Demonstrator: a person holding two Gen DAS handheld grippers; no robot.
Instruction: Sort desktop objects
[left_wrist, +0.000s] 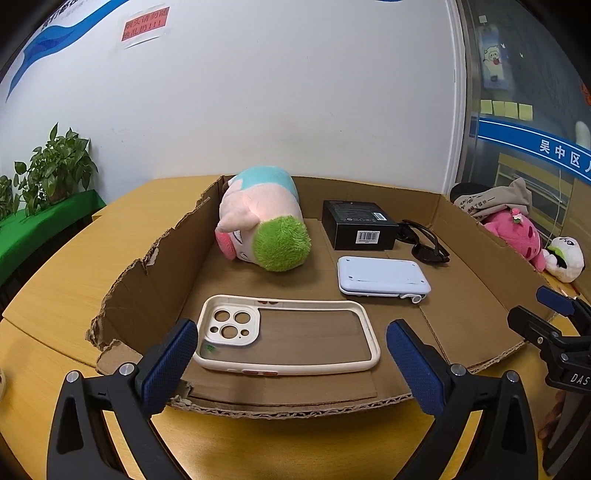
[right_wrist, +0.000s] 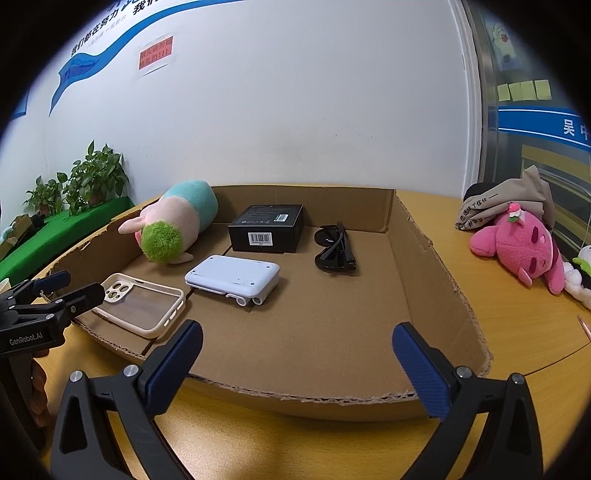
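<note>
A shallow cardboard tray (left_wrist: 458, 221) (right_wrist: 424, 258) holds a cream phone case (left_wrist: 288, 334) (right_wrist: 142, 304), a white flat device (left_wrist: 382, 275) (right_wrist: 234, 277), a black box (left_wrist: 356, 225) (right_wrist: 267, 229), black sunglasses (left_wrist: 424, 240) (right_wrist: 334, 247) and a pink plush with green hair (left_wrist: 262, 218) (right_wrist: 173, 221). My left gripper (left_wrist: 291, 358) is open and empty, just before the phone case at the tray's front edge. My right gripper (right_wrist: 297, 358) is open and empty, above the tray's front edge facing bare cardboard.
A pink plush (right_wrist: 521, 247) (left_wrist: 517, 236), a white plush (left_wrist: 565, 258) and a beige cloth bag (right_wrist: 509, 203) lie on the wooden table (right_wrist: 517, 325) right of the tray. Potted plants (left_wrist: 55, 170) stand on a green ledge at left. A white wall is behind.
</note>
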